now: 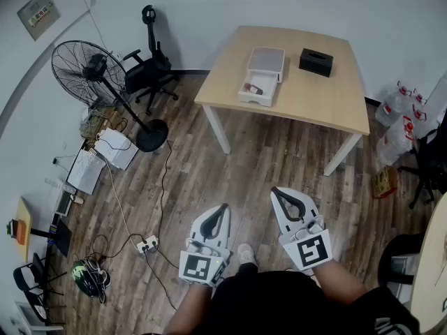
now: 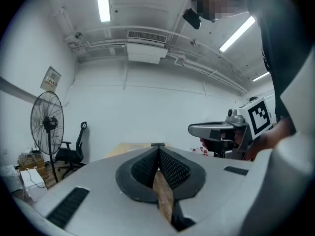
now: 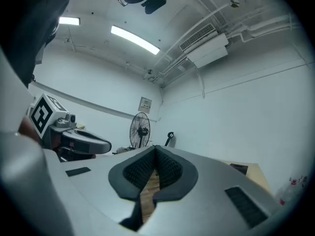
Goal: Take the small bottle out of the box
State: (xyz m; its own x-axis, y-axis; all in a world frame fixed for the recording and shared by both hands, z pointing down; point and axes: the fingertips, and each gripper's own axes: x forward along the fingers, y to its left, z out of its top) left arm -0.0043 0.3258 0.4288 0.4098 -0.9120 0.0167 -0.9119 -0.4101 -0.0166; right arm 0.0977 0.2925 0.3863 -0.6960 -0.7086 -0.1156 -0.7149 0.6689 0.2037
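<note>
Held well short of the table (image 1: pixel 328 96): left gripper (image 1: pixel 223 207) and right gripper (image 1: pixel 275 190), both clenched, empty. On the table, inside the box (image 1: pixel 257 101): small bottle (image 1: pixel 253 88). Likely to knock it if brought in unopened.

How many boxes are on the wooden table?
2: the open white box near the table's left side, and a black box just right of it. None seems hidden.

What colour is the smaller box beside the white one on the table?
Black. The small rectangular box shows best in the head view.
</note>
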